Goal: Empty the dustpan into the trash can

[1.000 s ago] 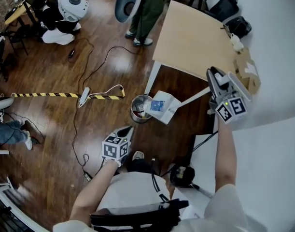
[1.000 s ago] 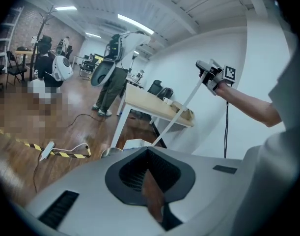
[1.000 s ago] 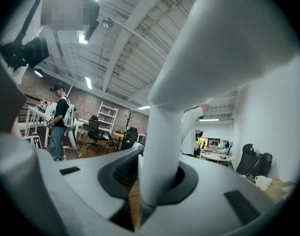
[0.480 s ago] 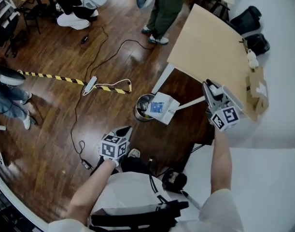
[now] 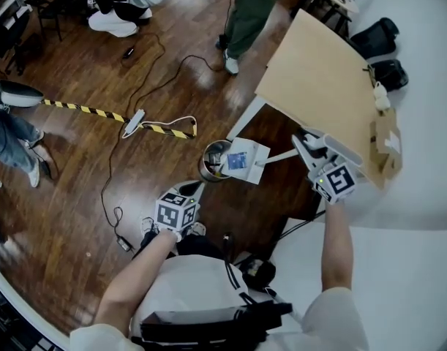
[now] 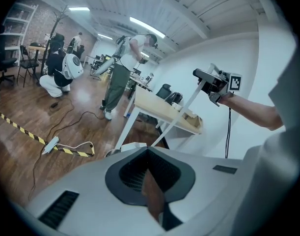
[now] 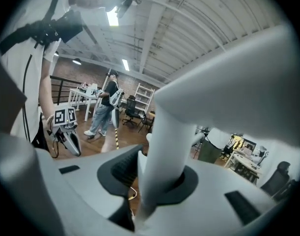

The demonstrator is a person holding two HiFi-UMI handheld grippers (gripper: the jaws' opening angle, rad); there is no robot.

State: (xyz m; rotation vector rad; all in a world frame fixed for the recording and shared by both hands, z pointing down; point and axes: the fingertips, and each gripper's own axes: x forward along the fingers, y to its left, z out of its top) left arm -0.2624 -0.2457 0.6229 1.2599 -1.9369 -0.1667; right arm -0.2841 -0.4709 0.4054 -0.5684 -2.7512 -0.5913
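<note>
A small metal trash can [image 5: 213,161] stands on the wooden floor beside a table leg. The white dustpan [image 5: 245,161], with something blue in it, hangs tipped over the can's right rim. Its long white handle [image 5: 282,156] runs up to my right gripper [image 5: 305,146], which is shut on it; in the right gripper view the handle [image 7: 164,146] fills the jaws. My left gripper [image 5: 194,190] hovers just in front of the can, shut and holding nothing. The left gripper view shows the right gripper [image 6: 211,80] raised with the handle [image 6: 181,112] slanting down.
A light wooden table [image 5: 318,79] with a cardboard box [image 5: 384,141] is right of the can. A power strip and cable [image 5: 135,119] lie on yellow-black tape to the left. A person [image 5: 245,13] stands behind. Black bags [image 5: 384,39] sit by the white wall.
My right gripper has come down and left with the handle, and the dustpan has stayed at the can's rim. The left gripper has hardly moved.
</note>
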